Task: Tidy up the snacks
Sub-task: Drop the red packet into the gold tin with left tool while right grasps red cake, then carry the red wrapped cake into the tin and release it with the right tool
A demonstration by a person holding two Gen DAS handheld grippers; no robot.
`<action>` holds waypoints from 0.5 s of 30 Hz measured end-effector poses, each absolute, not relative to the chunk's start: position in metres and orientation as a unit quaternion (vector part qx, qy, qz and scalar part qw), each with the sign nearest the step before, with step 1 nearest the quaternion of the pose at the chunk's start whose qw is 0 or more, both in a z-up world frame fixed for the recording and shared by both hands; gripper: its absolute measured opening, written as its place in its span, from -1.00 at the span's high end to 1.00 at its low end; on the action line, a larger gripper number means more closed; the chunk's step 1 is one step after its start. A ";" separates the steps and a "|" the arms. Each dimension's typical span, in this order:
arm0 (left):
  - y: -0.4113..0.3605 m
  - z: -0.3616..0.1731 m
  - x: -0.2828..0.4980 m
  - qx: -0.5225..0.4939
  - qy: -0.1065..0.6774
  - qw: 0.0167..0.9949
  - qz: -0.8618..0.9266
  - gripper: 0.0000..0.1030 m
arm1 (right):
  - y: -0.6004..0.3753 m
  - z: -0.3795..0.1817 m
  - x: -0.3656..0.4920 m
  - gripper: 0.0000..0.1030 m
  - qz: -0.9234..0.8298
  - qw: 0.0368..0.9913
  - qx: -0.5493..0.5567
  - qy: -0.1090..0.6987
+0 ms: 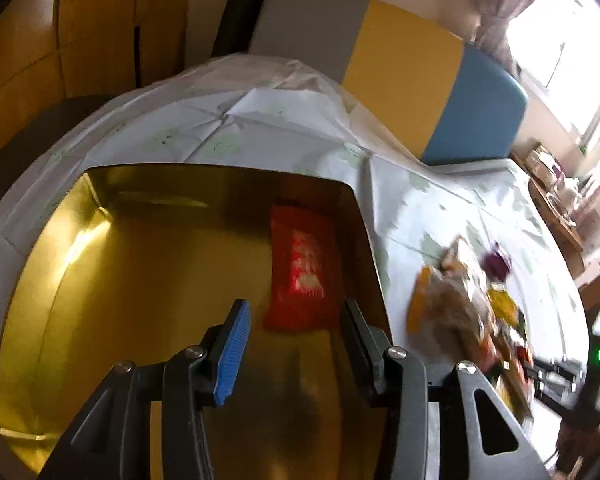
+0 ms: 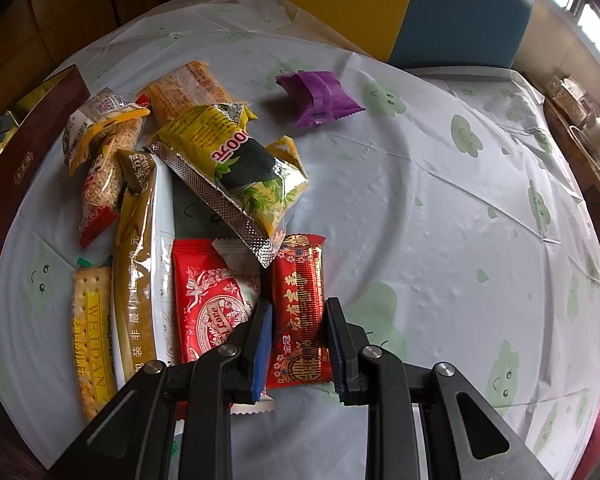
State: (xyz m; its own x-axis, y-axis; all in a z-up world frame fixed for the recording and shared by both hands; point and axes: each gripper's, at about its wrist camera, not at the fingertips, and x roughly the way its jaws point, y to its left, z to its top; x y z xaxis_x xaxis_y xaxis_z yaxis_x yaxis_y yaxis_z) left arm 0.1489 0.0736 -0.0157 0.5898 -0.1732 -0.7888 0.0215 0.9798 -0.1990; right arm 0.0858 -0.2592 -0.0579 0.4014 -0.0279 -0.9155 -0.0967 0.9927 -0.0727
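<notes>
A gold box (image 1: 140, 272) stands open on the table with one red snack packet (image 1: 304, 272) lying inside at its right. My left gripper (image 1: 296, 320) hovers open and empty over the box, just before that packet. My right gripper (image 2: 298, 316) is open with its jaws on either side of a red-and-gold packet (image 2: 300, 280), low over the table. Beside it lie a red-and-white packet (image 2: 208, 300), a long white-and-olive packet (image 2: 144, 264), a cracker packet (image 2: 92, 328), a yellow seaweed bag (image 2: 236, 164), sesame bars (image 2: 104, 168) and a purple packet (image 2: 320, 96).
The snack pile (image 1: 472, 300) also shows blurred to the right of the box in the left wrist view. A dark red box lid (image 2: 32, 136) stands at the table's left edge. A yellow and blue chair back (image 2: 440, 12) is behind the table. A cluttered shelf (image 2: 588, 136) is far right.
</notes>
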 end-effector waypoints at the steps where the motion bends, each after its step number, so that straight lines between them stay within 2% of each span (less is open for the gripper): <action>1: 0.073 -0.015 0.140 -0.080 0.447 0.889 -0.058 0.08 | -0.258 -0.058 0.085 0.50 0.020 0.835 -0.058 0.546; 15: 0.088 -0.015 0.057 -0.061 0.437 0.897 -0.037 0.08 | -0.253 -0.056 0.078 0.52 0.010 0.837 -0.053 0.544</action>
